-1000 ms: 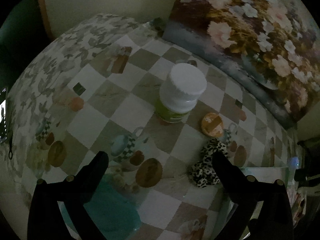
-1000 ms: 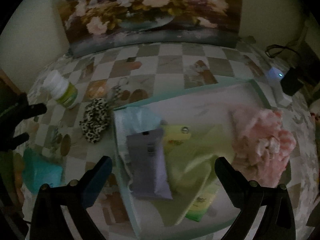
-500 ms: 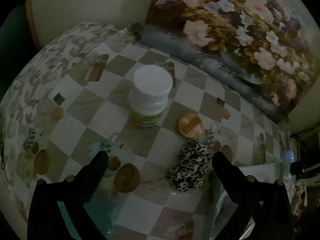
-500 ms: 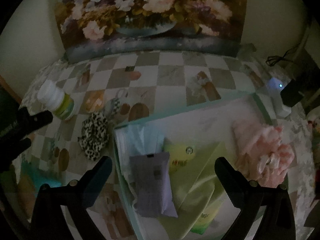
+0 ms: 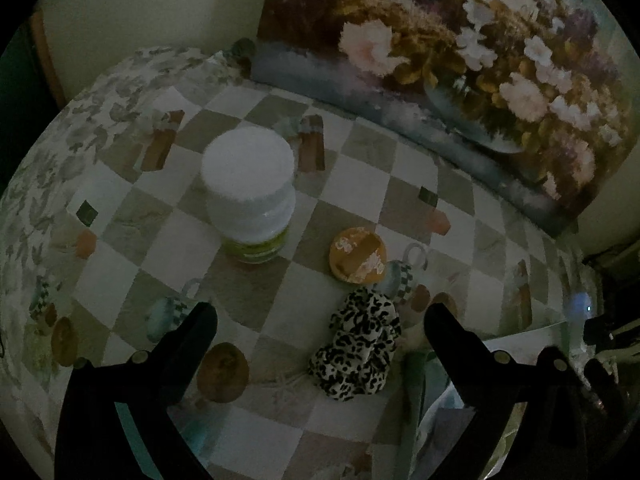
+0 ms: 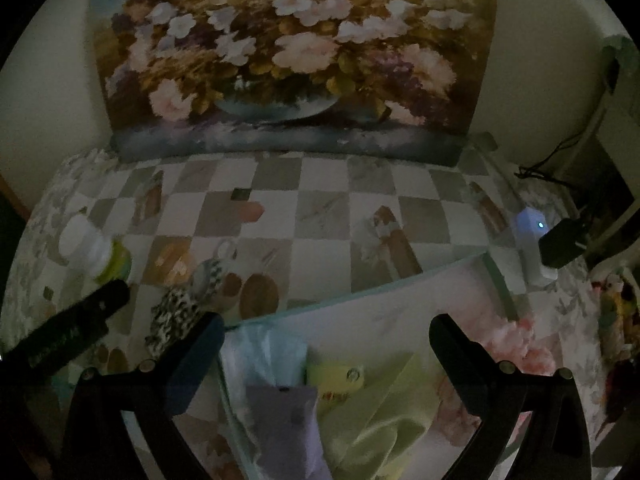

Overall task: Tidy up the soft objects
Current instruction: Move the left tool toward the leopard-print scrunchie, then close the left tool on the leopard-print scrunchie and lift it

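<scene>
Counting one leopard scrunchie, two gaping grippers

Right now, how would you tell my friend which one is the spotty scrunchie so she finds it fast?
Start at the big flower painting leaning on the wall, then come forward over the checkered tablecloth to the white-capped bottle. Right of it, past the flat orange disc, lies the leopard-print scrunchie, the only fluffy black-and-white spotted thing, just outside the tray.
</scene>
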`<state>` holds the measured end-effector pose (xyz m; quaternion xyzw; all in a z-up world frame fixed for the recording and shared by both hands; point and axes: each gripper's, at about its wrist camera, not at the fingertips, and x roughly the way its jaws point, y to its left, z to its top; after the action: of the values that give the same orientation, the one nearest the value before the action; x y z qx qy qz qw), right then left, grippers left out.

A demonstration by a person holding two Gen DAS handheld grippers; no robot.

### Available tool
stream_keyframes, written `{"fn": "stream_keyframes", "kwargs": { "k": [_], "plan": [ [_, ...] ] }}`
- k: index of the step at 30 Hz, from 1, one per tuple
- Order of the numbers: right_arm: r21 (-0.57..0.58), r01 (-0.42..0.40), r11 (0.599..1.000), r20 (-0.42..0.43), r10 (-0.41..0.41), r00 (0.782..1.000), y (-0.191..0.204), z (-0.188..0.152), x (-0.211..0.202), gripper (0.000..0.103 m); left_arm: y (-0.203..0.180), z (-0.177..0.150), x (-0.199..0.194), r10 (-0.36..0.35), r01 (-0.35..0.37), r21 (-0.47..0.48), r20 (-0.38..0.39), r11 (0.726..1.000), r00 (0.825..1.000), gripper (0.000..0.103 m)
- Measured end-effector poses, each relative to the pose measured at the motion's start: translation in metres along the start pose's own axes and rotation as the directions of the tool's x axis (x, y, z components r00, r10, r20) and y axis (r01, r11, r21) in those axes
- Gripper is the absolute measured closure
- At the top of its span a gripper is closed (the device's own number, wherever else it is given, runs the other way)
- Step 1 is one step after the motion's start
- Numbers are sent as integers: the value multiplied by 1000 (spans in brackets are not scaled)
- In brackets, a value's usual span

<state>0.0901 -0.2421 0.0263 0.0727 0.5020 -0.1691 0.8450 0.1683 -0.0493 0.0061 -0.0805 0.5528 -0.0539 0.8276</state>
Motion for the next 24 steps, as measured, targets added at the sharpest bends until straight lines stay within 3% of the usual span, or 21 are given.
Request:
{"fn": "stream_keyframes", "kwargs": {
  "k": [10, 17, 20, 23, 24],
  "plan": [
    [100, 10, 995, -22, -8, 1000, -18, 17, 31, 0, -5, -6, 33, 24, -24, 7, -110, 1000, 994, 0],
    [75, 21, 997, -8, -21, 1000, -11, 24, 40, 0, -12, -11, 46, 48, -43, 35, -135, 998, 990, 2],
    [51, 15, 999, -16, -14, 1000, -4, 22, 43, 0, -16, -14, 50, 42, -35, 49, -149, 998, 988, 18],
    [39, 9, 999, -21, -8, 1000, 0, 21, 45, 0, -20, -18, 53, 25, -16, 59, -167, 998, 986, 23],
    [37, 7, 999, -22, -6, 1000, 1, 20, 45, 0, -21, -19, 54, 18, -8, 64, -170, 998, 985, 30]
  ]
}}
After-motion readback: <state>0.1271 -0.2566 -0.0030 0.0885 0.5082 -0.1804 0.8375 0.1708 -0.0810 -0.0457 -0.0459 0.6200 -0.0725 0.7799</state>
